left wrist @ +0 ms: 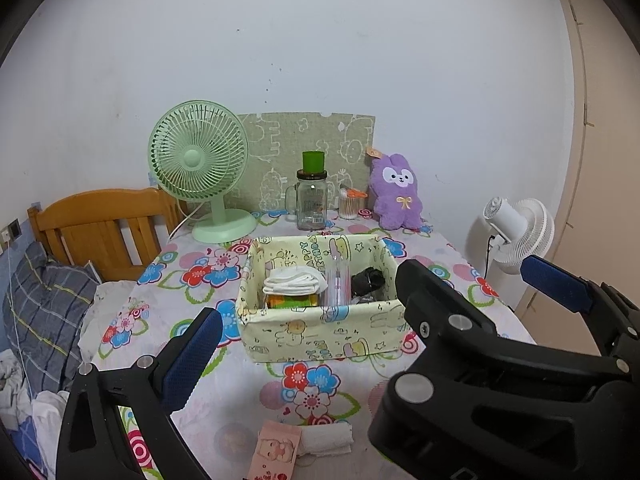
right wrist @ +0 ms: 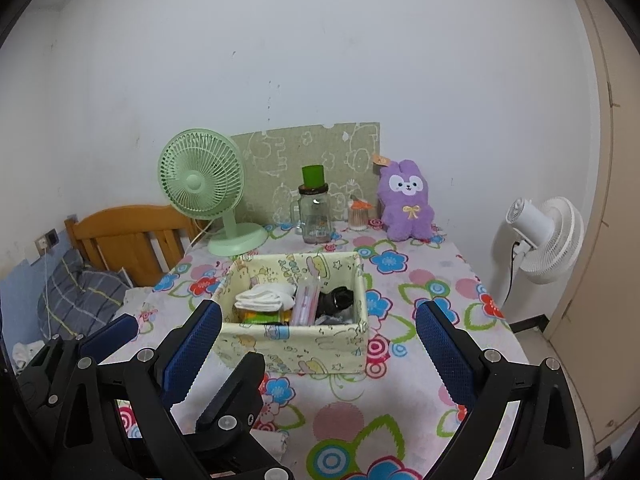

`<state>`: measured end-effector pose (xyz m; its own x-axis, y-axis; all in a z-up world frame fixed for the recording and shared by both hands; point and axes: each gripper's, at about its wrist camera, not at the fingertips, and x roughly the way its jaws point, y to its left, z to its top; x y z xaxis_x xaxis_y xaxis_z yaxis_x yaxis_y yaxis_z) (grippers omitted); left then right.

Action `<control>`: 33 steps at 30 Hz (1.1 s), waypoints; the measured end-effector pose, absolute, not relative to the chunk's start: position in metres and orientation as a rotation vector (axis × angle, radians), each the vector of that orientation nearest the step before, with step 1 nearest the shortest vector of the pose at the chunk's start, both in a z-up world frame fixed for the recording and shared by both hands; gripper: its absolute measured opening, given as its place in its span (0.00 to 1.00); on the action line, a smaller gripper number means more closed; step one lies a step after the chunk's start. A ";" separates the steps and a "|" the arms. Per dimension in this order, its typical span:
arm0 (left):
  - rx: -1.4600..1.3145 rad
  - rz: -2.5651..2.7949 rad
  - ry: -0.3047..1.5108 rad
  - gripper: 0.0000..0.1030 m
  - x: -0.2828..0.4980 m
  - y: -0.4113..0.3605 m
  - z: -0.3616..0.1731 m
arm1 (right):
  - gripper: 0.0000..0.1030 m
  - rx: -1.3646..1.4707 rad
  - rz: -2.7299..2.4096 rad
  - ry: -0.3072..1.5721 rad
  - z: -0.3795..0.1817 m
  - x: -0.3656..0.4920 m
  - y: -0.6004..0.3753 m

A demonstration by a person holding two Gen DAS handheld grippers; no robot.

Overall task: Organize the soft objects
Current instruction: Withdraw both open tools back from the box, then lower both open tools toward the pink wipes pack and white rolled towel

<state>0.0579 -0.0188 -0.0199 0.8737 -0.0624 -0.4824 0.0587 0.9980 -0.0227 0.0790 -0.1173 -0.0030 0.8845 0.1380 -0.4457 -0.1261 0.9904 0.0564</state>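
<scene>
Left wrist view: flowered tablecloth [left wrist: 224, 412] meets a white wall [left wrist: 320, 48].

Purple plush bunny [left wrist: 396, 194] upright, white socks [left wrist: 294, 280] boxed

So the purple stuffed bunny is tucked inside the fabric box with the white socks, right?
Not quite. The purple stuffed bunny sits outside the fabric box, at the back of the table against the wall. The white socks are indeed in the box. Both wrist views show this.
</scene>
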 end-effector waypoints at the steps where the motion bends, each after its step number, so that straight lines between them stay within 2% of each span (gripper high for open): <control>1: -0.007 -0.062 0.503 1.00 0.057 -0.019 -0.021 | 0.96 0.021 0.132 0.466 -0.004 0.078 -0.117; 33: 0.012 -0.050 0.627 0.99 0.055 -0.005 -0.094 | 0.96 0.000 0.168 0.611 -0.085 0.082 -0.098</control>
